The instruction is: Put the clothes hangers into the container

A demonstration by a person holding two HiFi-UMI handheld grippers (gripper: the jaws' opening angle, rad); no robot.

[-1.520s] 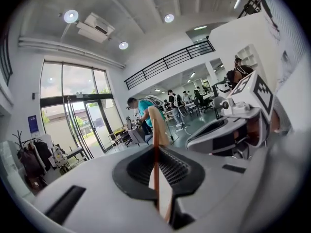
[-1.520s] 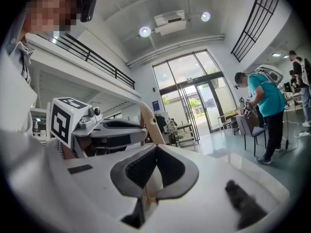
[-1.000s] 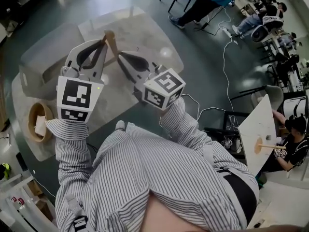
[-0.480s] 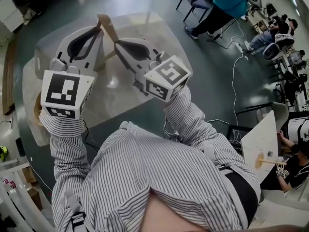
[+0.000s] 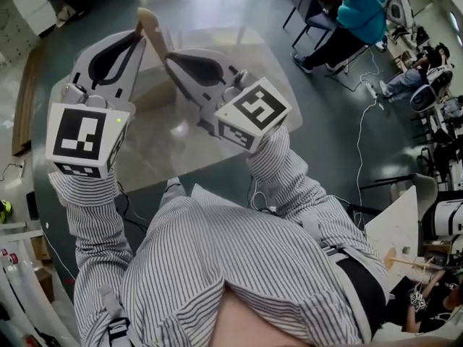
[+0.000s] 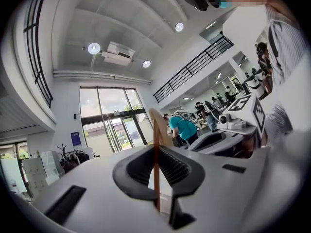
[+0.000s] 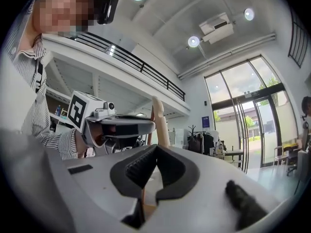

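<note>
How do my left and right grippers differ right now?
In the head view the left gripper points nearly straight up the picture; the right gripper slants toward it. The left gripper's tip sits higher in the picture than the right gripper's. Both are shut on the wooden hanger.

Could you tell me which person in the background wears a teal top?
The person at the head view's top right; the rest, lower down, wear dark clothes.
</note>
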